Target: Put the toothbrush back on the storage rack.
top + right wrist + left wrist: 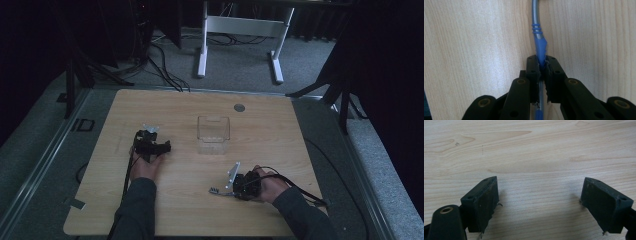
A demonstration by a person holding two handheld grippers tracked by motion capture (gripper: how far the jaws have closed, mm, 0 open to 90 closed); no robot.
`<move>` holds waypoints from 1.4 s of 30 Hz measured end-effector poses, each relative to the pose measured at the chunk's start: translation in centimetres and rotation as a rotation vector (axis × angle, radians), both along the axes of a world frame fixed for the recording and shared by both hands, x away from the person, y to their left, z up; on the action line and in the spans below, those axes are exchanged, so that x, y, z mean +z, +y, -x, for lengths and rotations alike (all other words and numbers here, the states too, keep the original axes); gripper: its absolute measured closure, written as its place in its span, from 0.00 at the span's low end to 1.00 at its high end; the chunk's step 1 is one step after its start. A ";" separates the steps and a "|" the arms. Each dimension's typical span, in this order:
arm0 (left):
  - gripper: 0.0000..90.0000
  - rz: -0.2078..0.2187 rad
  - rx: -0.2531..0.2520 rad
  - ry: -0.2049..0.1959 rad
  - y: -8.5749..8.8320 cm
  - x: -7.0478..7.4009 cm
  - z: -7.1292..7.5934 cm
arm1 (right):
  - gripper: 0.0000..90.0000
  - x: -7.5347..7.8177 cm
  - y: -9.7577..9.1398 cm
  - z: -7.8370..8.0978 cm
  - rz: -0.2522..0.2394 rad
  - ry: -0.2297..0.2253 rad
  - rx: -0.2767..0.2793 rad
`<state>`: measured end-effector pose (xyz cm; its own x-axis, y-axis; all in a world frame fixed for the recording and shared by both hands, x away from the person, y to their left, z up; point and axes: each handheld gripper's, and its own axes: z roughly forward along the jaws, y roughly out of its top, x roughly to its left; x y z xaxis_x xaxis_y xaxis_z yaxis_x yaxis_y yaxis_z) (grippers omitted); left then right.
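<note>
Overhead, a pale wood-grain table [280, 125] with rounded corners stands on grey carpet floor [235, 65]. Beyond its far edge a white metal desk frame [240, 27] rises before dark curtains, with black cables [160, 65] trailing over the carpet at far left. A small round grey disc [239, 107] sits in the tabletop near the far edge. A clear plastic rectangular box [213, 134] stands near the table's centre, open at the top.

Left of the box, the left gripper [167, 147] is held low over the wood in the person's left hand [146, 167]. Its own view shows the two black jaws spread wide apart, with bare grain between them.

At near right, the right gripper [231, 190] lies close to the tabletop in the right hand [270, 187], a grey plate on its top. Its jaws are closed tight on a blue sheathed cable end [540, 48], which runs out past the jaw tips into a grey cable [535, 15] lying on the wood. From above, a small grey piece [215, 191] pokes out to the left of this gripper; I cannot tell its form there.
</note>
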<state>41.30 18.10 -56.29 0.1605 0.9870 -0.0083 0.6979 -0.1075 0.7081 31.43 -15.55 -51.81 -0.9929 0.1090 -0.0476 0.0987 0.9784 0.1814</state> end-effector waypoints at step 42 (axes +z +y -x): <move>0.17 0.000 0.000 0.000 0.0 0.0 0.0 | 0.91 4.0 -3.2 -1.1 -0.244 -0.140 -0.202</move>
<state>41.30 18.10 -56.30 0.1604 0.9870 -0.0083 0.6978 -0.1074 0.7082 32.55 -18.73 -47.80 -0.9356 0.3280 -0.1304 0.2438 0.8677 0.4332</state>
